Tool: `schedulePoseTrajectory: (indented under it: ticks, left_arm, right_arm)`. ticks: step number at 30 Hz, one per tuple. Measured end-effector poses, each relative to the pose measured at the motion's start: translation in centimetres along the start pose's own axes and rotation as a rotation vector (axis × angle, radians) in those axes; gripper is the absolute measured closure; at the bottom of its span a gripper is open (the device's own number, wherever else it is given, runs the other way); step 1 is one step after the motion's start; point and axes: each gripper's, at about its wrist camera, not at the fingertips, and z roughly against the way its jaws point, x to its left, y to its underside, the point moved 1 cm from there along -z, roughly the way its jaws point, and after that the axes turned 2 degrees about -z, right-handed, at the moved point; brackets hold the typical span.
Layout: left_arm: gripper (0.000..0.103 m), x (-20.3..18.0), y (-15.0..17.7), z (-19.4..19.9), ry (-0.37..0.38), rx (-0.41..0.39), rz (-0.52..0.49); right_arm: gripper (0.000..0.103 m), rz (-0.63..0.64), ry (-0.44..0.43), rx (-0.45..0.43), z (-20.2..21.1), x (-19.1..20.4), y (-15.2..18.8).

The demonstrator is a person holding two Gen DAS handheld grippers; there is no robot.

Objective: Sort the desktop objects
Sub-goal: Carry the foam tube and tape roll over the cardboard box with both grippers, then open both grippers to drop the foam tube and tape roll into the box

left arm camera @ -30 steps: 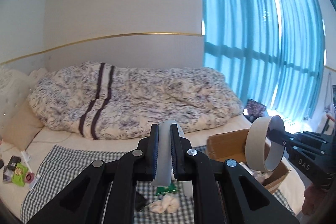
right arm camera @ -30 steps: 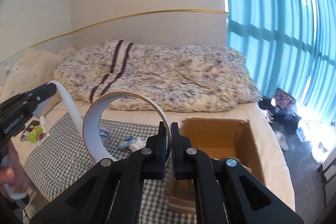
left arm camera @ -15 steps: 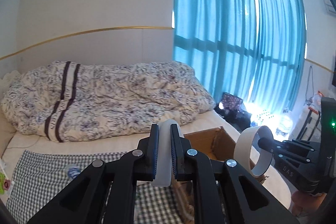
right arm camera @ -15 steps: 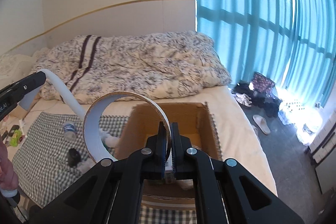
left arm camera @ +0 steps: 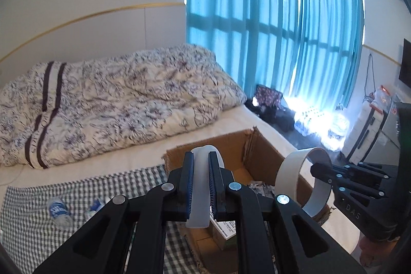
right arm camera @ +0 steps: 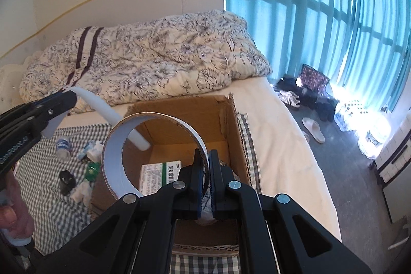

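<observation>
A: What is held, and where is it held?

B: A tape ring [right arm camera: 154, 153] is pinched by its wall between the clenched fingers of the right gripper [right arm camera: 205, 166], above the open cardboard box [right arm camera: 231, 120]. A white curved strip [left arm camera: 203, 186] is clamped by the left gripper [left arm camera: 201, 186], whose fingers are closed on it, and its far end is seen hanging over the box's left wall.

A: How is the drop best made?

B: It is judged that both pieces should be brought lower inside the box walls before the fingers are released, so that nothing bounces out onto the bed. The ring should be let go over the bare floor of the box, clear of the green and white carton [right arm camera: 160, 173] lying there. One release at a time is advised, since the strip and the ring are close together.

A: What is shown by one view and not by the other?

B: In the right wrist view the inside of the box is laid open, and the small things left on the checked cloth [right arm camera: 51, 202] are seen: a little bottle [right arm camera: 63, 144], a black cap [right arm camera: 67, 179] and crumpled wrappers. In the left wrist view the ring's full outline and the right gripper's side are shown, which the right view cannot give.
</observation>
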Motion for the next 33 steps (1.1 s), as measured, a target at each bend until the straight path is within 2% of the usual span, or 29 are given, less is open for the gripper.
schedulePoseTrajectory:
  ticks: [6, 11, 14, 16, 17, 18, 20, 33]
  left_arm:
    - [0.092, 0.0, 0.9, -3.9, 0.026, 0.063, 0.017]
    - [0.092, -0.4, 1.8, -6.4, 0.039, 0.104, -0.015]
    - [0.089, -0.3, 2.3, -7.4, 0.042, 0.127, -0.014]
    - [0.08, -0.2, 2.6, -8.0, 0.05, 0.146, -0.01]
    - [0.067, -0.1, 2.8, -8.3, 0.057, 0.155, -0.008]
    - [0.044, -0.1, 2.9, -8.6, 0.063, 0.167, -0.007]
    - [0.033, 0.1, 3.1, -8.7, 0.057, 0.158, -0.007]
    - [0.033, 1.4, 1.6, -4.9, 0.048, 0.086, 0.017]
  right_arm:
    - [0.098, 0.005, 0.011, 0.044, -2.2, -0.2, 0.6]
    - [0.097, 0.009, 0.017, 0.08, -4.1, 0.0, 1.1]
    - [0.097, 0.011, 0.022, 0.101, -5.1, 0.1, 1.5]
    - [0.092, 0.004, 0.026, 0.115, -5.6, -0.1, 1.6]
    - [0.081, 0.002, 0.027, 0.123, -5.9, -0.1, 1.7]
    - [0.065, 0.002, 0.032, 0.133, -6.1, 0.0, 1.8]
    - [0.053, 0.003, 0.04, 0.143, -6.4, 0.1, 1.9]
    - [0.05, -0.008, 0.029, 0.075, -3.2, 0.9, 0.9]
